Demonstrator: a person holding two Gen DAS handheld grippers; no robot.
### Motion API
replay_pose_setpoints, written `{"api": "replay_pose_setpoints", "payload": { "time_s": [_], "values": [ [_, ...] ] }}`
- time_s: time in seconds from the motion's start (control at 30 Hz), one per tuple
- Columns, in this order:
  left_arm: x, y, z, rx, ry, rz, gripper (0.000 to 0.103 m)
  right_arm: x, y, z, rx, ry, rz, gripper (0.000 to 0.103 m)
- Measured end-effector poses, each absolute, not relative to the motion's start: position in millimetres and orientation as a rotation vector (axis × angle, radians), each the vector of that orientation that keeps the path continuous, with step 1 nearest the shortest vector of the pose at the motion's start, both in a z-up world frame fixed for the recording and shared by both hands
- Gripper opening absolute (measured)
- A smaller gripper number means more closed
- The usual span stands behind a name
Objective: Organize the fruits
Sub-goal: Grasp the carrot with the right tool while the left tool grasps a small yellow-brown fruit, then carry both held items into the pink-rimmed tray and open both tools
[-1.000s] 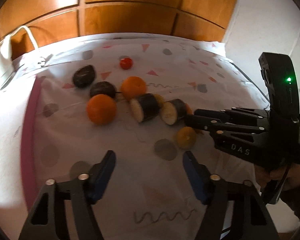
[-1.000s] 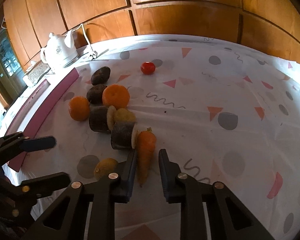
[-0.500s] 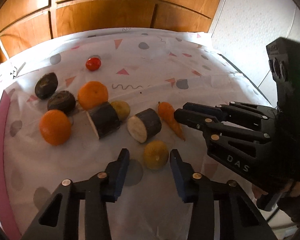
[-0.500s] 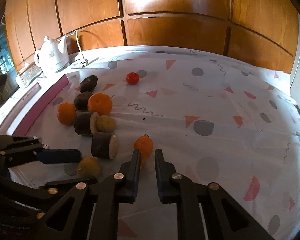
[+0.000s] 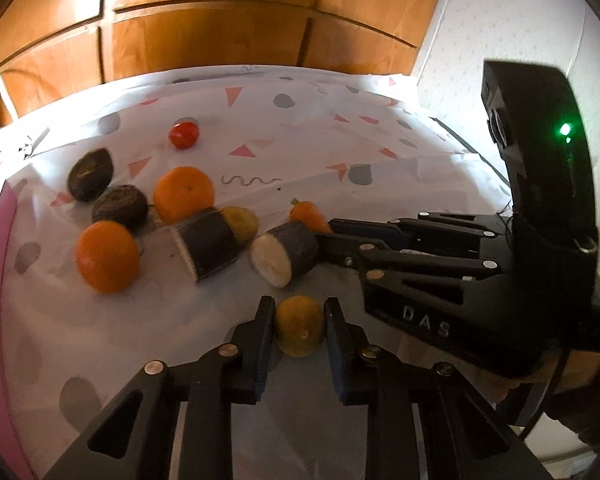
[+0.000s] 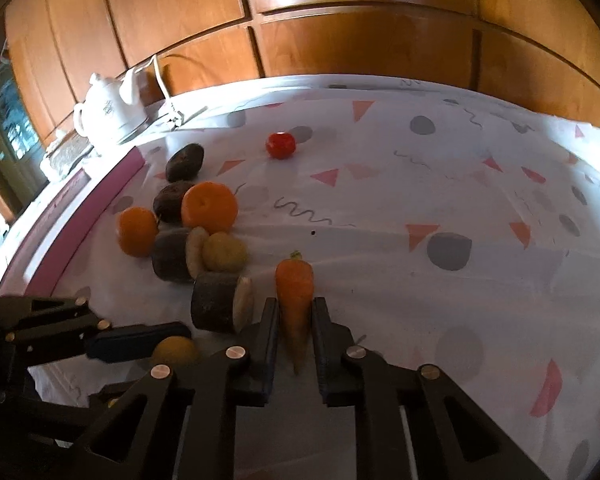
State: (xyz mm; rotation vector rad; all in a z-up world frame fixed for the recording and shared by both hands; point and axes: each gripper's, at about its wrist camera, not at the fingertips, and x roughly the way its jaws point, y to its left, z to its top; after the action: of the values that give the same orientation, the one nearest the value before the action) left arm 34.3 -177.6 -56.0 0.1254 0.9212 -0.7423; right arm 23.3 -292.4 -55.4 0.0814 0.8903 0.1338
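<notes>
Gripping with both hands at once, I had my left gripper [image 5: 296,326] pinched on the small yellow fruit [image 5: 300,330], its pads pressed against both sides while it sat on the patterned cloth [image 6: 440,184]. My right gripper [image 6: 294,320] was clamped on the carrot [image 6: 295,300] near its thin end, the thick leafy end pointing away from me. Both things lay at the near edge of the cluster, the cut dark cylinder [image 6: 220,306] just beside them. My worry was the carrot: held so far toward its taper, I judged it might pivot or slide out when lifted. The round fruit could squirt free if the pads sat off its widest part. Either hand swinging wide might also knock the cylinder rolling.
</notes>
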Motion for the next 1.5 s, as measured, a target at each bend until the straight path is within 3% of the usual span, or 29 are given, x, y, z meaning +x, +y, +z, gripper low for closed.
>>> {"api": "replay_pose_setpoints", "payload": {
  "time_s": [0.97,1.5],
  "values": [
    [42,-37,-2,-0.043,0.793,-0.313,0.025,7,-289,-26,0.062,0.852,-0.107,0.015],
    [49,21,-9,-0.066,0.810,-0.124,0.025,31,-165,7,0.108,0.874,0.321,0.015]
  ]
}}
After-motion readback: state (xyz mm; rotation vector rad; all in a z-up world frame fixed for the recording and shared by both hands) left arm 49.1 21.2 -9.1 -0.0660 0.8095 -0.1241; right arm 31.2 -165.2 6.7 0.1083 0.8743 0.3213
